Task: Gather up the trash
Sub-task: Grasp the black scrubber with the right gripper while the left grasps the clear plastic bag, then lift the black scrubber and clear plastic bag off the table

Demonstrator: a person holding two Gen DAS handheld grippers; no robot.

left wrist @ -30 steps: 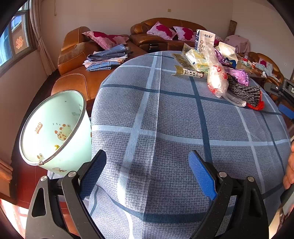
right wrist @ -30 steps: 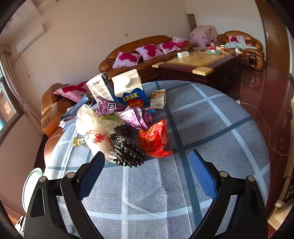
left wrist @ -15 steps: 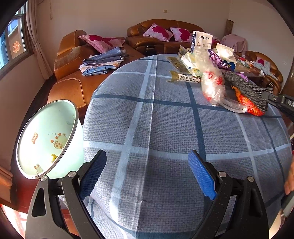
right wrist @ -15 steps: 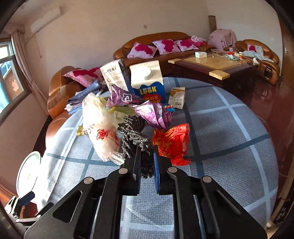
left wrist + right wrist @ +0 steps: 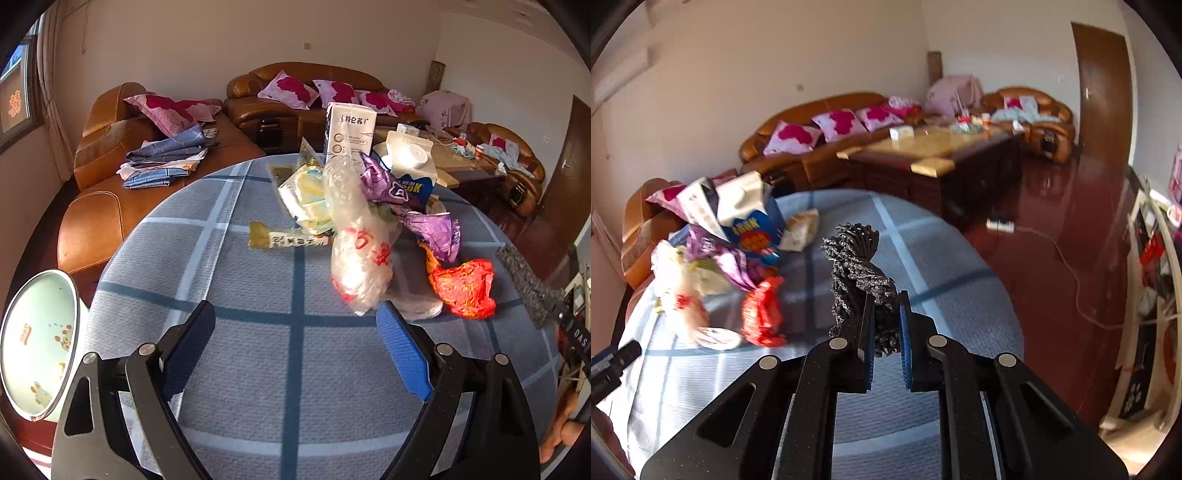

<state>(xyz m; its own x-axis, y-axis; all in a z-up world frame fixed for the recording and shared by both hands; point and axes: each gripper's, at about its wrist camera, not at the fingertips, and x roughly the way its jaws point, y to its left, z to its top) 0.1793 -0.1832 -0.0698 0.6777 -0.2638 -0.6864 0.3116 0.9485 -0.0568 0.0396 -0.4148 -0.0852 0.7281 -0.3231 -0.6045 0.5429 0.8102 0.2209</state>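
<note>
Black glittery wrapper point(image 5: 858, 280) lifted above remaining table trash pile point(image 5: 369, 221).

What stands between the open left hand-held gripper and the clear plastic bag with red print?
Nothing visible. Only bare checked tablecloth lies between the left hand-held gripper and the clear plastic bag with red print, whose lower end sits just beyond the blue right finger.

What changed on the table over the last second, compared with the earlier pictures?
The right tool closed on the black glittery bundle and lifted it away from the trash pile, toward the right side of the table. The left tool, open and empty, moved closer to the pile. The clear plastic bag, red wrapper, purple wrapper and milk cartons stayed put, as did the pale green bin.
</note>
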